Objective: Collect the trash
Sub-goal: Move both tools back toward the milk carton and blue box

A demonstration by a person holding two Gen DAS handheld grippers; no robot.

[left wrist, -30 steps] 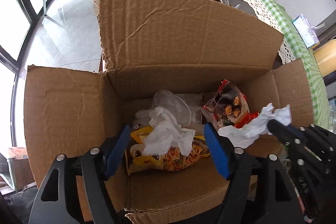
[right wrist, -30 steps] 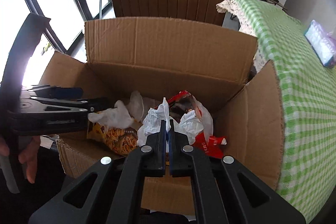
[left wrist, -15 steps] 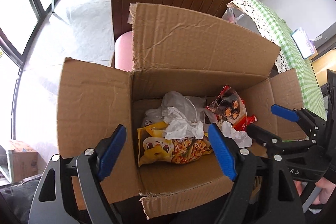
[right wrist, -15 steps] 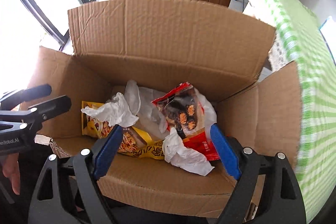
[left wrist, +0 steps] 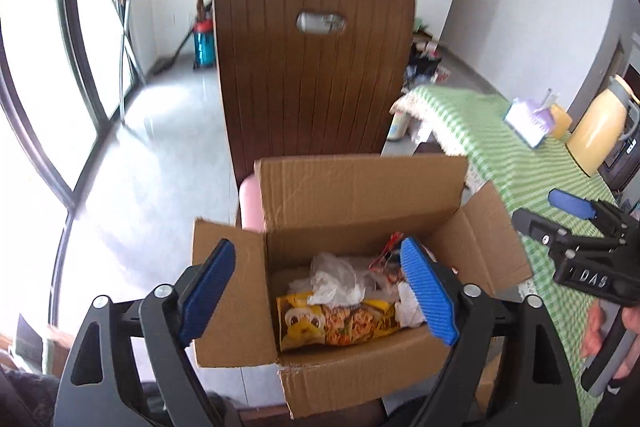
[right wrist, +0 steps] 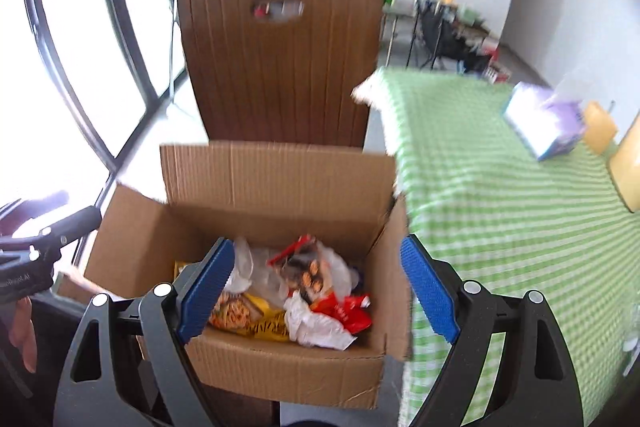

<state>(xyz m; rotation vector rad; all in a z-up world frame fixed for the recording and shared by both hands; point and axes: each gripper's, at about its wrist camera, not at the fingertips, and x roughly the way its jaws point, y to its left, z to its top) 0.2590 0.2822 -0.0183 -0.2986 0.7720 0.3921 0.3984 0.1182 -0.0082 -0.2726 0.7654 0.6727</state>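
An open cardboard box point(left wrist: 360, 195) stands below both grippers. In it lie a yellow snack bag point(left wrist: 336, 321), crumpled white plastic point(left wrist: 336, 275), a red wrapper point(right wrist: 344, 311) and a white tissue point(right wrist: 316, 327). My left gripper point(left wrist: 317, 245) hangs above the box, its jaws opening, with nothing between the blue pads. My right gripper point(right wrist: 316, 243) is also above the box, open and empty. It shows at the right of the left wrist view as well, right gripper point(left wrist: 536, 207), held by a hand.
A brown slatted chair back point(left wrist: 312, 67) rises behind the box, which rests on its pink seat point(left wrist: 250, 203). To the right is a table with a green checked cloth point(right wrist: 500, 207), carrying a purple tissue pack point(left wrist: 528, 123) and a yellow jug point(left wrist: 600, 131). Tall windows stand on the left.
Both grippers rose and drew back from the box. The right gripper went from shut on a white tissue to open, and the tissue now lies in the box.
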